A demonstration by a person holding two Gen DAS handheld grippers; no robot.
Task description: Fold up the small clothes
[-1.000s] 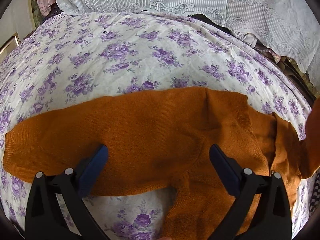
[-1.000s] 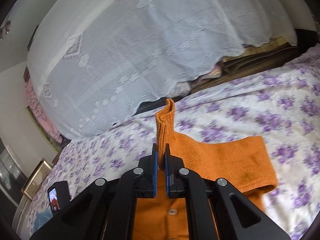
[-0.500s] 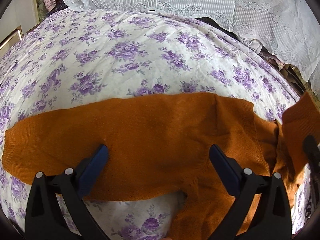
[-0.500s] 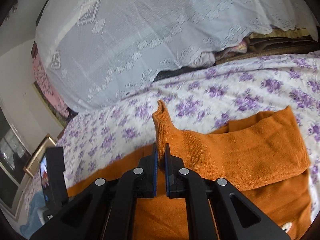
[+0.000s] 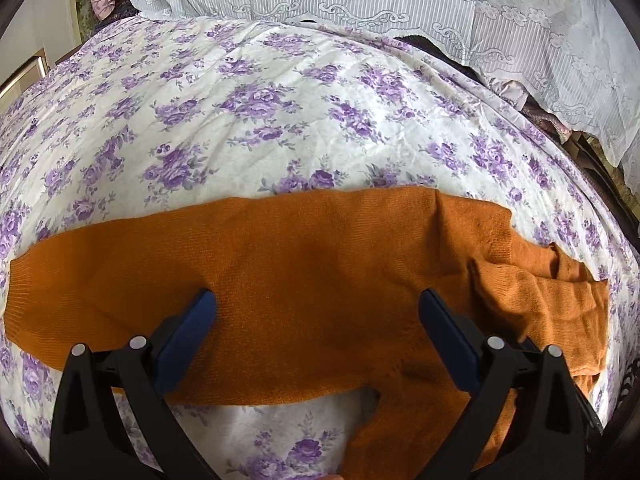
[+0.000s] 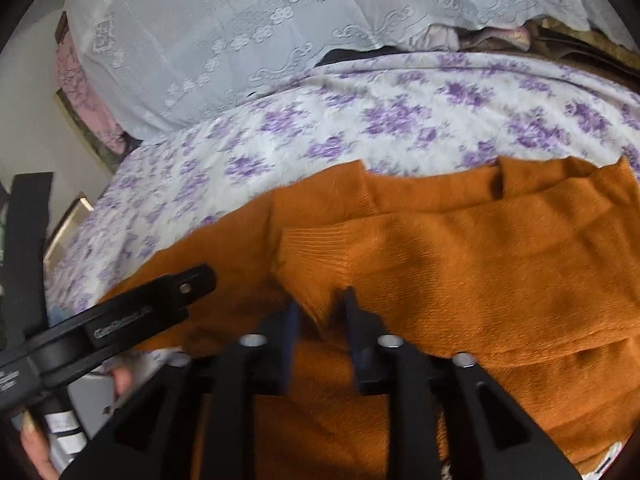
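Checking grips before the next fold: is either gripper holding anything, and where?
Nothing is held. The right gripper is opening off the sweater's cuff; the left gripper is open.

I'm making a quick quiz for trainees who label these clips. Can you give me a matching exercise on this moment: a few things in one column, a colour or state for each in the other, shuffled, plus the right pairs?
Column 1
1. sweater
2. bedsheet
3. left gripper
4. lace cover

Column 2
A. white with purple flowers
B. jaws wide apart, nothing between them
C. orange knit, one sleeve folded across the body
D. pale openwork fabric draped at the far end of the bed

Pairs: 1-C, 2-A, 3-B, 4-D
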